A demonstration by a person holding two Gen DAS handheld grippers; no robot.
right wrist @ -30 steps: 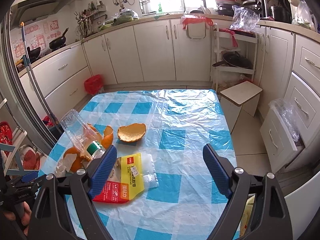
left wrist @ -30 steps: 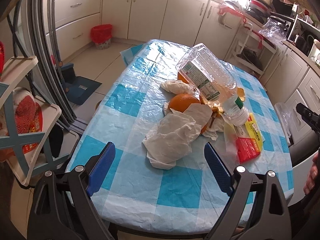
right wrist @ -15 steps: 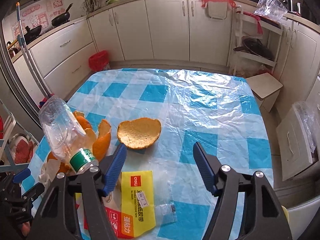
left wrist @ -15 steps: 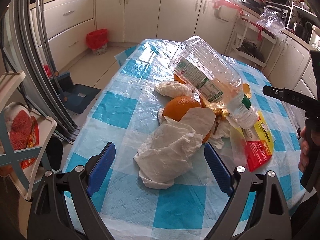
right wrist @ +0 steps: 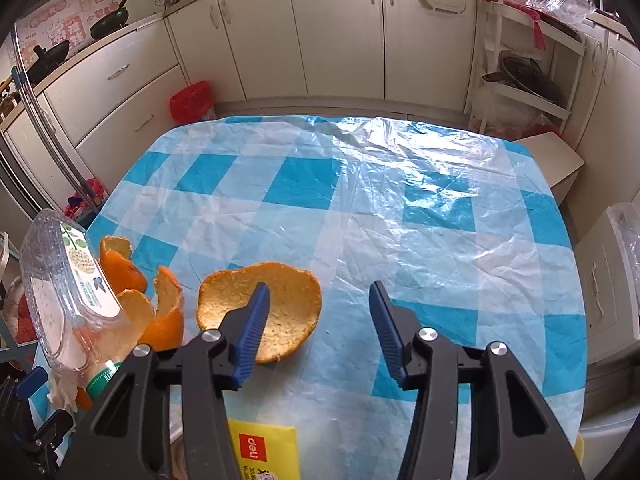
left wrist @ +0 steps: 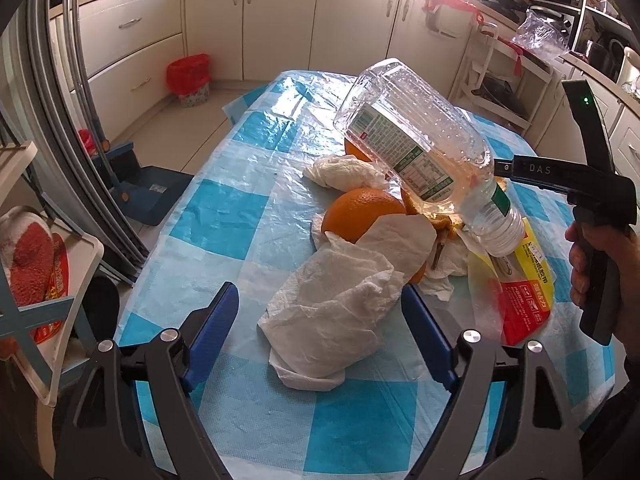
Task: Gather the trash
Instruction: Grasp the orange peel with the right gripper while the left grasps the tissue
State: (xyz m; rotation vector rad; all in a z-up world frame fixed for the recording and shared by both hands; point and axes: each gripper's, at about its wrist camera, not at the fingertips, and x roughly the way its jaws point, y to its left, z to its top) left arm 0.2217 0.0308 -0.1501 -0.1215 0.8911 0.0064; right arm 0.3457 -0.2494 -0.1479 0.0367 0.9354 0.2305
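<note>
Left gripper (left wrist: 320,328) hangs over the crumpled tissue (left wrist: 336,312) at the near end of the worktop (left wrist: 224,216) — jaws have just been closing a little, still wide, tissue between them but no pad touching. Best to drop straight down and pinch the thick middle, so the loose flap lying on the orange (left wrist: 360,212) comes along without rolling the fruit or tipping the plastic bottle (left wrist: 420,160) propped on the pile. Right gripper (right wrist: 316,320) sits over the flat orange peel (right wrist: 288,300) — jaws have just been closing, about half open, nothing clamped; its left pad overlaps the peel, contact unclear. Slide lower to catch the peel's raised rim. Yellow wrapper (right wrist: 264,452) is cut off by the frame; what lies under the bottle is hard to make out.
</note>
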